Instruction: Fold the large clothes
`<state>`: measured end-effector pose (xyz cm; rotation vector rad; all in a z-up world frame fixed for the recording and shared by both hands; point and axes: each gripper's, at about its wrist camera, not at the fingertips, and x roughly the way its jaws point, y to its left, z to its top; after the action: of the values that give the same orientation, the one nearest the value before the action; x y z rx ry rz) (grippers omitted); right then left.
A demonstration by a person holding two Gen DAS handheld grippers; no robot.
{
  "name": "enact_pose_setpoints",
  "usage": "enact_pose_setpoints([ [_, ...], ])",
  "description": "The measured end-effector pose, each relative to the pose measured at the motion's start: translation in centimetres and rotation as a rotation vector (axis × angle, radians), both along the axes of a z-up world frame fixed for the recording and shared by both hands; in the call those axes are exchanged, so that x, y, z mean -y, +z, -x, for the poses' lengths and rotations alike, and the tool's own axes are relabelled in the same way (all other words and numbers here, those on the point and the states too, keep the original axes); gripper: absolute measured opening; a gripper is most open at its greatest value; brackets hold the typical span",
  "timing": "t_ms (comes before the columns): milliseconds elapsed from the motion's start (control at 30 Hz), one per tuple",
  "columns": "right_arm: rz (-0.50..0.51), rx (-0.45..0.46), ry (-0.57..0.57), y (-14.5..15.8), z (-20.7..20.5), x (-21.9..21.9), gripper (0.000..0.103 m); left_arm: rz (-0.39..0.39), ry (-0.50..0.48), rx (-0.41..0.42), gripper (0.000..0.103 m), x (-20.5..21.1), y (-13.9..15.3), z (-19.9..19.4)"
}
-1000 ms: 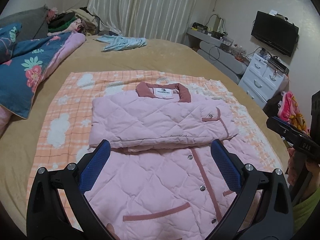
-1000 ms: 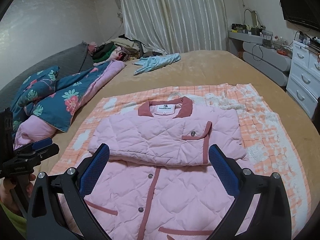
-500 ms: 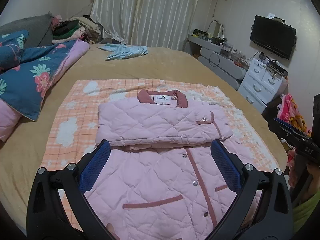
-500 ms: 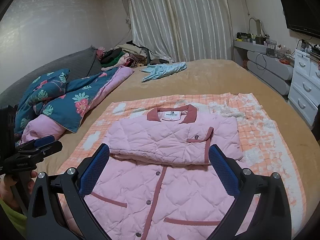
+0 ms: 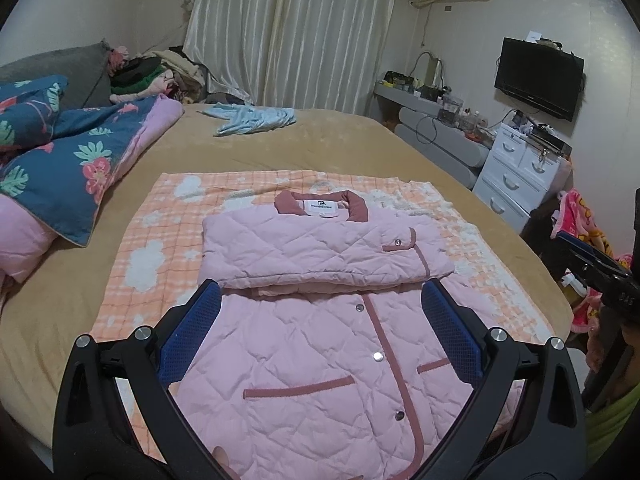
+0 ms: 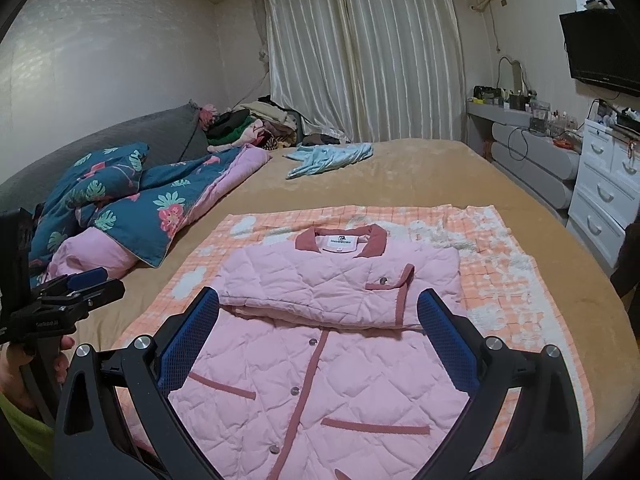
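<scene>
A wide bed (image 5: 312,152) with a tan cover fills the room. On its near half lies an orange checked blanket (image 5: 160,240), and on that a pink quilted jacket (image 5: 320,360), front up, sleeves folded across the chest below the collar. A rumpled blue floral quilt (image 6: 120,208) sits at the bed's left side, well apart from the jacket; a light blue garment (image 6: 328,158) lies near the far edge. White drawers (image 5: 520,172) stand to the right. The left gripper (image 5: 320,320) and right gripper (image 6: 318,320) both hang above the jacket, jaws spread wide, holding nothing.
</scene>
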<state>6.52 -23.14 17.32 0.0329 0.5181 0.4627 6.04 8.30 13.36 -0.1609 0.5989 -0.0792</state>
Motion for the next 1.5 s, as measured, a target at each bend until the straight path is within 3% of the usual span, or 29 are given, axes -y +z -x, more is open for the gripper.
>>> enact_pose_setpoints([
  [433, 0.009, 0.015, -0.002, -0.1, 2.4, 2.0, 0.099, -0.012, 0.035, -0.013, 0.094, 0.4, -1.4, 2.5],
  [1000, 0.007, -0.007, -0.023, -2.7, 3.7, 4.4, 0.099, -0.046, 0.078, -0.06, 0.094, 0.1, -5.1, 4.1],
  [1500, 0.046, -0.067, -0.049, -6.0, 3.8, 5.3, 0.099, -0.025, 0.113, -0.126, 0.094, -1.7, -8.9, 5.1],
])
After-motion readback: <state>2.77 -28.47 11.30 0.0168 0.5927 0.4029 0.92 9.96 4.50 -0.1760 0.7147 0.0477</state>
